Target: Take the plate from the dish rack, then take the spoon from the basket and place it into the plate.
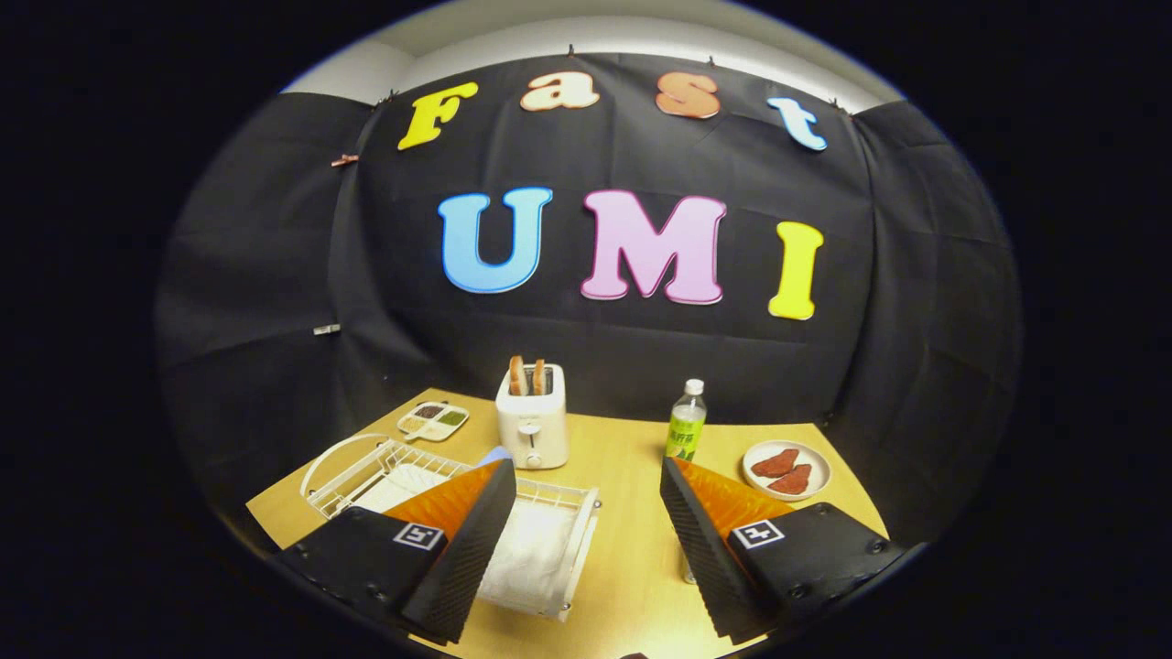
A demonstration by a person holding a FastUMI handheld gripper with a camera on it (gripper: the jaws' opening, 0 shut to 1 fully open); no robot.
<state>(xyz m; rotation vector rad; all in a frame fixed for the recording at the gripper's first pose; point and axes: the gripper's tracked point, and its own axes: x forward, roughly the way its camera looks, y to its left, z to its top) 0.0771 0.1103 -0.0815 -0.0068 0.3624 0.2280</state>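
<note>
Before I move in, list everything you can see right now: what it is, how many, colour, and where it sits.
table: one, light wood, under everything.
dish rack: one, white wire, behind the left finger.
white item in the rack: one, between the fingers, possibly the plate; cannot tell.
toaster: one, white, two slices of toast up, beyond the rack.
divided dish: one, white, left of the toaster.
bottle: one, green label, white cap, beyond the right finger.
small plate: one, white, two red-brown pieces on it, right of the bottle.
gripper: one, black and orange fingers, open, holding nothing.
</note>
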